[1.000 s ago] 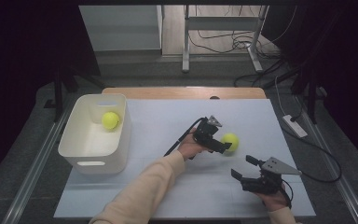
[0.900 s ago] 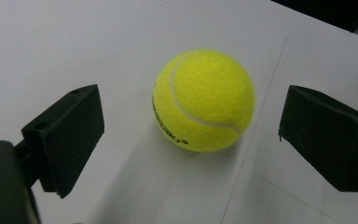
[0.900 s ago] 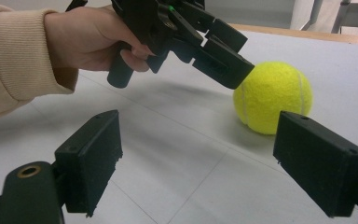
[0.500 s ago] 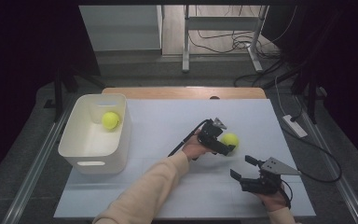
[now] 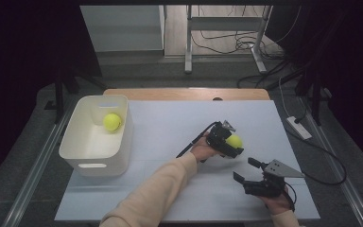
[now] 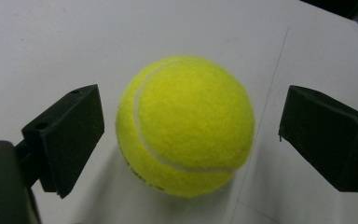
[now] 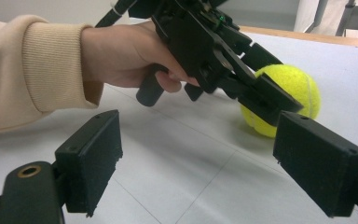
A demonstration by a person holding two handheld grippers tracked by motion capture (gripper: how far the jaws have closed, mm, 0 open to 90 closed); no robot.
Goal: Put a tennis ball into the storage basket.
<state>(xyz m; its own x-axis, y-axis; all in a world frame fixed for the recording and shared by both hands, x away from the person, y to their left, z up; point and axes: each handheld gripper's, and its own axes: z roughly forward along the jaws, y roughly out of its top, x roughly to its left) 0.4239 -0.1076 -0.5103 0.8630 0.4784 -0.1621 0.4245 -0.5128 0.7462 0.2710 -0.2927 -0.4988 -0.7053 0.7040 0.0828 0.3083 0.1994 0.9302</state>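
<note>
the left gripper (image 5: pixel 230 142) is shown lowered over the tennis ball (image 5: pixel 235 141) on the right half of the bench (image 5: pixel 170 123), whereas a second earlier it was held slightly farther back and higher, with the ball just ahead of its tips. in the left gripper view the ball (image 6: pixel 185 125) is seen resting on the white surface squarely between the two black jaws, which are spread wide; a clear gap is left on each side, so no pad is pressed on the felt and the ball is not yet gripped. the approach is therefore judged to be finished and the closing of the jaws to be the step now due. in the right gripper view the left gripper (image 7: pixel 261 88) is seen straddling the ball (image 7: pixel 284 98) from above, its handle held in the left hand (image 7: pixel 130 56). the right gripper (image 5: pixel 250 172) is kept near the front edge of the bench, unmoved, its jaws likewise parted and holding nothing. a second tennis ball (image 5: pixel 112 121) lies inside the white bin (image 5: pixel 92 163) at the left of the bench, well apart from the grippers; the bin is judged the likely destination for the ball now bracketed.
</note>
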